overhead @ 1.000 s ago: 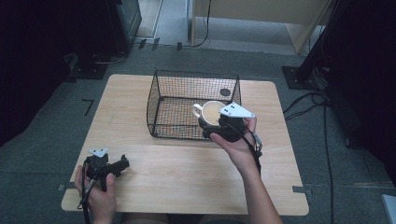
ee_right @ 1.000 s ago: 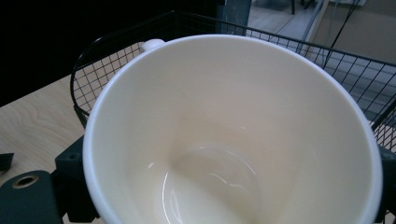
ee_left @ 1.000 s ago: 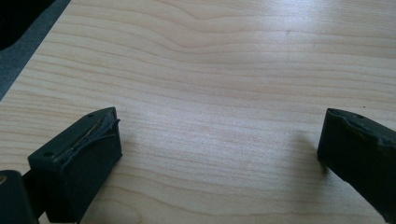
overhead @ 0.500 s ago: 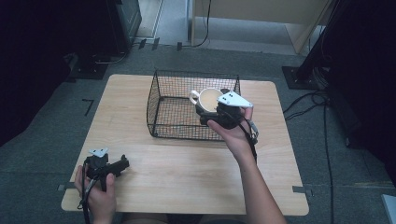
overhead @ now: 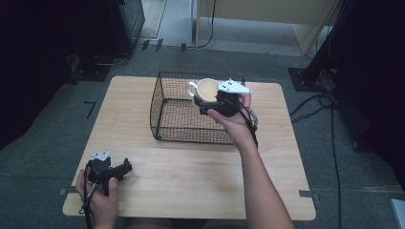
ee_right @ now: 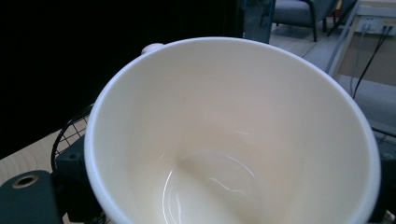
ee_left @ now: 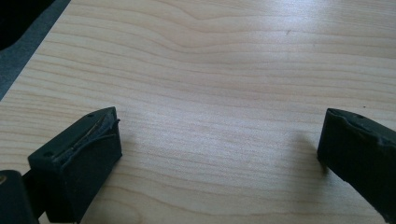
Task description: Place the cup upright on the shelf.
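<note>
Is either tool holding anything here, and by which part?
The right tool holds the cream mug by its body, jaws on the outer wall, above the wire basket. The left tool is open and holds nothing.

high: overhead, forward-down | gripper views: close | shared: table (overhead: 191, 171)

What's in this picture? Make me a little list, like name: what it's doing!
cup: cream, empty, held up over the basket
right tongs: shut on the cup
basket: black wire, on the table
left tongs: open, low over bare wood
table: light wood
</note>
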`<state>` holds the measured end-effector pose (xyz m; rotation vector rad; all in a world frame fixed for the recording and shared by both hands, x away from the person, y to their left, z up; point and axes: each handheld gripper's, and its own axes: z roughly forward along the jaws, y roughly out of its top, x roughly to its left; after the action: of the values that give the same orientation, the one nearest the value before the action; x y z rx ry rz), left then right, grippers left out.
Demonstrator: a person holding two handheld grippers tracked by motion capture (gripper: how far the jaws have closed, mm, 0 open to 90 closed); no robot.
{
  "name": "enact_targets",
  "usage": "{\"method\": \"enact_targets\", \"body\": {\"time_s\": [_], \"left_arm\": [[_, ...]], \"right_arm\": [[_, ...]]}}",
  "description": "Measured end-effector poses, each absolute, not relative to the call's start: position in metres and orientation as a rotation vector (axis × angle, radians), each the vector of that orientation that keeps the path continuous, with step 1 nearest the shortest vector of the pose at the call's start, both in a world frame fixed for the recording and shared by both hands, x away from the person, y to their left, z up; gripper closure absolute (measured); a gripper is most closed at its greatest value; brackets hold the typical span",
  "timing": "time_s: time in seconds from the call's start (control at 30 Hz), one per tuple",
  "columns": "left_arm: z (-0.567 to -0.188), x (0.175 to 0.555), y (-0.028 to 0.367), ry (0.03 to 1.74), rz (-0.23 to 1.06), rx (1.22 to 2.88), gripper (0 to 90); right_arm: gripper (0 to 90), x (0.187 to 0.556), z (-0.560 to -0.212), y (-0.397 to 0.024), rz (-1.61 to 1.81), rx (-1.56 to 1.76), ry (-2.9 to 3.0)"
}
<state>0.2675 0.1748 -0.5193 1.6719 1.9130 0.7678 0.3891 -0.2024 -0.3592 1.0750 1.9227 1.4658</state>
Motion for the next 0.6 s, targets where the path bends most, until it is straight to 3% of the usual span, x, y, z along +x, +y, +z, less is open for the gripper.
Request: {"method": "enact_targets", "body": {"time_s": [0.6], "left_arm": [[-0.519, 0.267, 0.174, 1.907, 0.766, 1.682, 0.0]], "right_arm": [[9.2, 0.434, -0.364, -0.204, 1.538, 1.030, 1.953]]}}
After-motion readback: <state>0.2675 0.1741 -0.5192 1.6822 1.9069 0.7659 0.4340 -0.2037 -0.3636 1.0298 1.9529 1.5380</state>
